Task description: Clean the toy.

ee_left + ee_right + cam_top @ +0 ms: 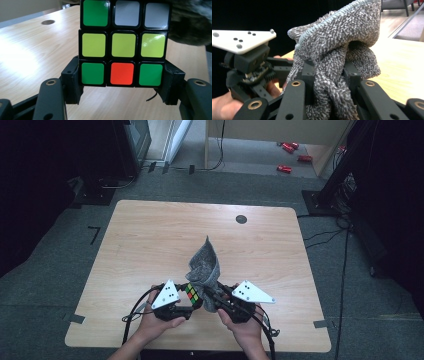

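Observation:
A Rubik's cube (pixel 192 294) with green, yellow, red and grey-white stickers is held above the front of the wooden table (pixel 150 245). My left gripper (pixel 189 301) is shut on the cube (pixel 123 42), its jaws clamping the bottom row from both sides. A grey fluffy cloth (pixel 204 265) rises in a peak just right of the cube and touches it. My right gripper (pixel 212 296) is shut on the cloth (pixel 337 55), which bunches between its jaws. The left gripper (pixel 249 65) with its white plate appears at the left of the right gripper view.
A round dark grommet (pixel 241 219) sits in the table near its far edge. Cables (pixel 325 237) trail on the grey carpet at the right. Red objects (pixel 290 156) lie on the floor beyond the table, beside a wooden desk. Dark equipment stands at both sides.

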`<state>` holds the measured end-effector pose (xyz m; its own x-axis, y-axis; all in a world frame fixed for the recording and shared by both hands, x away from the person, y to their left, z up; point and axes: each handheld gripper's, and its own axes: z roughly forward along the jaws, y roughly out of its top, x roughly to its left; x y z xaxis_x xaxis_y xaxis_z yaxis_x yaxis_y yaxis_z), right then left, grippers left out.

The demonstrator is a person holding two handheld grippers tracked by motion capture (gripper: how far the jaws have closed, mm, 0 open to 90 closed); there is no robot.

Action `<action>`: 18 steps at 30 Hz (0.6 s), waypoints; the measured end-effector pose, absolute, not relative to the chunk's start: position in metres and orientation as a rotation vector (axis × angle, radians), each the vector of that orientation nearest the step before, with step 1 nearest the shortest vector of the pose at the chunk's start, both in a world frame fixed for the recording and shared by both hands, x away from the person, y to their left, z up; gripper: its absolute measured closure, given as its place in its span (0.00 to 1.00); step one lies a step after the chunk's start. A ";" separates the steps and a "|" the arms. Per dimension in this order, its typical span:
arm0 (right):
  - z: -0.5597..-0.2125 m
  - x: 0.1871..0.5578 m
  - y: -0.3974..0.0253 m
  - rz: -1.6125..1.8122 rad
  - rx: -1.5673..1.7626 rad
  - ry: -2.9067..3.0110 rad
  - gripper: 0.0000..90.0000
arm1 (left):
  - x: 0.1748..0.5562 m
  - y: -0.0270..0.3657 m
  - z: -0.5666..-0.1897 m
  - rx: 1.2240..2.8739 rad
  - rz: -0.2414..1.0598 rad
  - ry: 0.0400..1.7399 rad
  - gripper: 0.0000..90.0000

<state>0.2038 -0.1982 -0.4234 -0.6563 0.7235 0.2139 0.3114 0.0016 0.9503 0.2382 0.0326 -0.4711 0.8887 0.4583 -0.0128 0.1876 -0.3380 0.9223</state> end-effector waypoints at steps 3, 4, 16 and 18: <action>-0.424 0.204 -0.200 1.684 1.104 1.930 0.78 | 0.234 0.027 -0.470 1.932 0.313 0.451 0.38; -0.425 0.205 -0.201 1.678 1.119 1.921 0.78 | 0.233 0.027 -0.470 1.935 0.321 0.455 0.38; -0.426 0.204 -0.199 1.686 1.124 1.924 0.78 | 0.240 0.032 -0.473 1.925 0.307 0.499 0.38; -0.424 0.201 -0.195 1.671 1.095 1.927 0.78 | 0.238 0.031 -0.472 1.925 0.310 0.491 0.38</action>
<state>0.2007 -0.1953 -0.4239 -0.6331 0.7449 0.2106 0.3142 -0.0014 0.9494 0.2381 0.0307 -0.4723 0.8810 0.4729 -0.0109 0.1943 -0.3409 0.9198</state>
